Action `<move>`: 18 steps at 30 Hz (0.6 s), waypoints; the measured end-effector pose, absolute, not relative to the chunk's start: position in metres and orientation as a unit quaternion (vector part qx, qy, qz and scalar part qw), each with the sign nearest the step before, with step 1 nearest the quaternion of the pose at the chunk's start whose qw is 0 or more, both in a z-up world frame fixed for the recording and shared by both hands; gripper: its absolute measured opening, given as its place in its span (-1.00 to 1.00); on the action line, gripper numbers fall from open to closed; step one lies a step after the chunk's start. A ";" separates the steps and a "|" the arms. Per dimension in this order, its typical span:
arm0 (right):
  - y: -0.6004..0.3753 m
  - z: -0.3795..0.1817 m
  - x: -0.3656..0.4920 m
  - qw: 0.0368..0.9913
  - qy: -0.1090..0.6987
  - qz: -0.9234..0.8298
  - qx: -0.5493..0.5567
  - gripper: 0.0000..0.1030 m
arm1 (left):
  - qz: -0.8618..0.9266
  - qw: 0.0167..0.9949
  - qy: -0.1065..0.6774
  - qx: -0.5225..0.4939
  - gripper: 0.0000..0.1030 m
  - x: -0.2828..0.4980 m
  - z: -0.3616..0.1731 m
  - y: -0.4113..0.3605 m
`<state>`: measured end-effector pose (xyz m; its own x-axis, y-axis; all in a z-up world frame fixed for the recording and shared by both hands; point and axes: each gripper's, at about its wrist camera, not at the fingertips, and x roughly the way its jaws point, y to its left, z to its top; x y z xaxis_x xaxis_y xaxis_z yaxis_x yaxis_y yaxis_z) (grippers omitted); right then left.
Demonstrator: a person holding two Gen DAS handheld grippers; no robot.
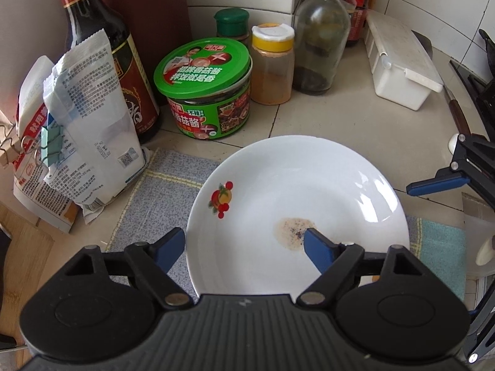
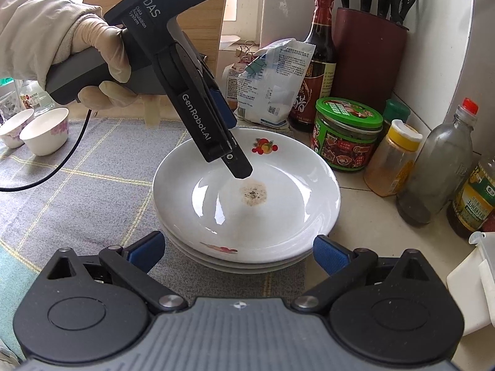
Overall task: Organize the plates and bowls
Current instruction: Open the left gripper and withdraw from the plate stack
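Note:
A stack of white plates (image 2: 287, 213) with fruit prints rests on a checked cloth (image 2: 86, 185). The top plate (image 1: 309, 179) carries a brown stain (image 2: 253, 195) in its middle. My left gripper (image 1: 246, 247) is open and straddles the plate's near-left rim: one blue finger (image 1: 171, 249) is outside the rim, the other over the bowl of the plate, neither pressing. From the right wrist view a gloved hand tilts that left gripper (image 2: 239, 168) down onto the plate. My right gripper (image 2: 239, 252) stands open at the stack's near edge, holding nothing. Two small white bowls (image 2: 46, 133) sit far left.
Behind the plates stand a green-lidded sauce jar (image 1: 204, 89), a yellow-capped spice jar (image 1: 272, 65), a clear bottle (image 1: 321, 40), a dark sauce bottle (image 1: 102, 46) and clipped bags (image 1: 89, 142). A white seasoning box (image 1: 399, 61) lies at right, a knife block (image 2: 368, 61) by the wall.

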<state>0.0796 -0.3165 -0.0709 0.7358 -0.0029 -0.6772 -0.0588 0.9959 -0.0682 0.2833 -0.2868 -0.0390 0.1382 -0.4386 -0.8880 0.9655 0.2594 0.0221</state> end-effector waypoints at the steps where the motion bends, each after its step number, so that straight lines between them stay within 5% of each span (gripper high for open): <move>1: -0.316 -0.071 0.079 0.931 0.363 0.017 -0.041 1.00 | -0.512 0.687 0.402 0.324 0.64 0.282 -0.037 -0.285; 18: -0.307 -0.059 0.078 0.939 0.342 0.016 -0.024 1.00 | -0.415 0.819 0.320 0.232 0.82 0.213 0.026 -0.203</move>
